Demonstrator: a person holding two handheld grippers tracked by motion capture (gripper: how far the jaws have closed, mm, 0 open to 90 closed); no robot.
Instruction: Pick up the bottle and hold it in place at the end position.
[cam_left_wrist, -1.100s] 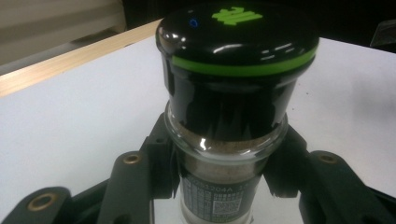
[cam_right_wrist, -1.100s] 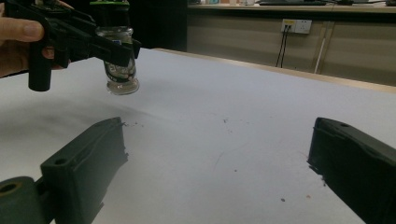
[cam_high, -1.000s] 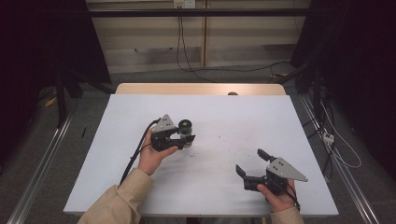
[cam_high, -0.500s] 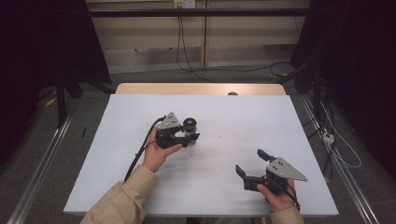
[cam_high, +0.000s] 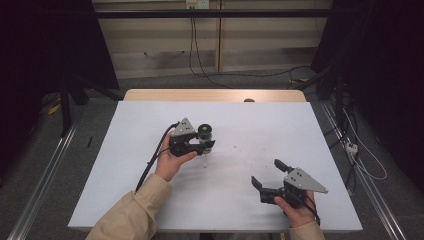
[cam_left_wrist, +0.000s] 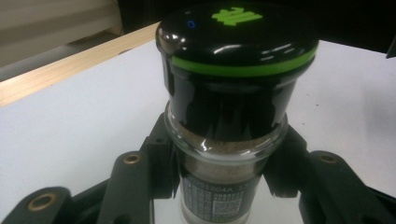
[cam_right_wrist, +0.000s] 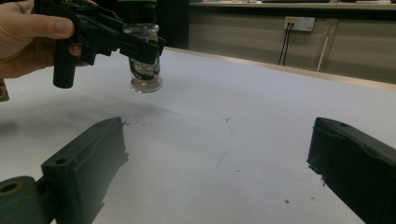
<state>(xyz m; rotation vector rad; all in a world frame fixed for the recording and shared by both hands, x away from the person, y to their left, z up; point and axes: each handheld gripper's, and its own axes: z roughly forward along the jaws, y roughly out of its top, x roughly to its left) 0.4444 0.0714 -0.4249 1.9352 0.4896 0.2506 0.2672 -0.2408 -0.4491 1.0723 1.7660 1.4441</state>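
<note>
High view, near edge first: at about 5 o'clock the right gripper rests low over the tabletop, jaws spread and empty. Farther off, near centre toward 10 o'clock, the left gripper pinches a jar by its glass body, below the black, green-banded cap. In the right gripper view the jar hangs clear above the tabletop. It seems mid-carry: best kept upright, the grip firm on the slick glass, and lowered flat before release.
</note>
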